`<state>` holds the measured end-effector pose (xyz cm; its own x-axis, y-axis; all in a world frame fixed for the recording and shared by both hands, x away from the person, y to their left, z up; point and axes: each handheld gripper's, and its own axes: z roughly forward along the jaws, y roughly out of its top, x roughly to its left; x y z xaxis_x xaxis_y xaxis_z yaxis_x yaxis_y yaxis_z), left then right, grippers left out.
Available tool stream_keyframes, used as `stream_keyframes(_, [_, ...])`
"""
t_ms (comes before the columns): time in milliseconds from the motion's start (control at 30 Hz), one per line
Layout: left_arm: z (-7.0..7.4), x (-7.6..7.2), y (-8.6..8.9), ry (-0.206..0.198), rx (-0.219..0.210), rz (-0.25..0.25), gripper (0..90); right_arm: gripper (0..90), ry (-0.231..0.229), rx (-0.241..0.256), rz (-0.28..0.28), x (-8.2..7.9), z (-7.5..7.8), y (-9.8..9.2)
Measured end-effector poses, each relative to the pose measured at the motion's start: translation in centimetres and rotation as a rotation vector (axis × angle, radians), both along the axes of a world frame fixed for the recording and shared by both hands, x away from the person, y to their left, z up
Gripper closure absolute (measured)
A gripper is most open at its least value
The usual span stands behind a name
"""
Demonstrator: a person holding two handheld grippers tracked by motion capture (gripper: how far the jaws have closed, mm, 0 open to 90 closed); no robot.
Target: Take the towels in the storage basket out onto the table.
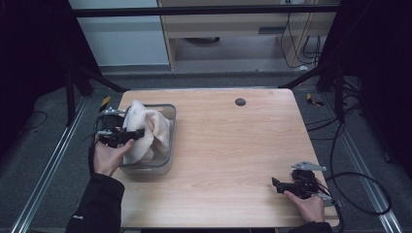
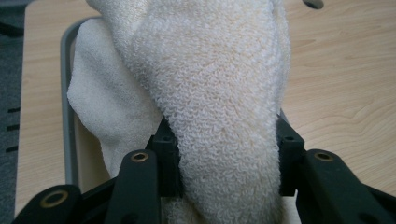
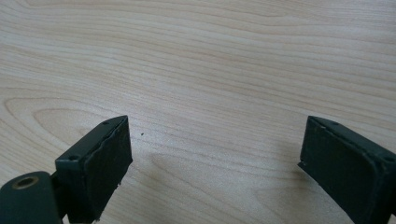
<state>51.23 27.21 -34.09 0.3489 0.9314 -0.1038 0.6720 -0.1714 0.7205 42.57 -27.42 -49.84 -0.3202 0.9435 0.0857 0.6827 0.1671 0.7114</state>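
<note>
A cream terry towel [image 1: 145, 130] lies bunched in a grey bin [image 1: 167, 162] at the table's left. My left gripper [image 1: 127, 137] is over the bin, shut on a thick fold of the towel [image 2: 219, 116]; its black jaws press both sides of the fold, and the bin's rim [image 2: 67, 112] shows at the left. My right gripper [image 1: 277, 184] rests low near the table's front right corner. Its jaws stand wide apart over bare wood [image 3: 215, 93], with the fingertips [image 3: 105, 158] holding nothing.
The wooden table [image 1: 233, 145] has a small dark round cap [image 1: 240, 102] near its far edge. Black cables [image 1: 359, 194] trail off the right side. Metal frame rails run along the floor at both sides.
</note>
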Motion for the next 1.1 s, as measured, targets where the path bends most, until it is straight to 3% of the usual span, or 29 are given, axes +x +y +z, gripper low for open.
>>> stream_keyframes(433, [4.2, -1.4, 0.5, -0.100, -0.049, -0.003, 55.3, 9.0, 0.004, 0.003, 0.000, 0.0, 0.0, 0.0])
stream_keyframes(1100, [8.1, -3.4, 0.9, -0.165, -0.069, -0.044, 55.0, 9.0, 0.003, 0.004, 0.000, 0.0, 0.0, 0.0])
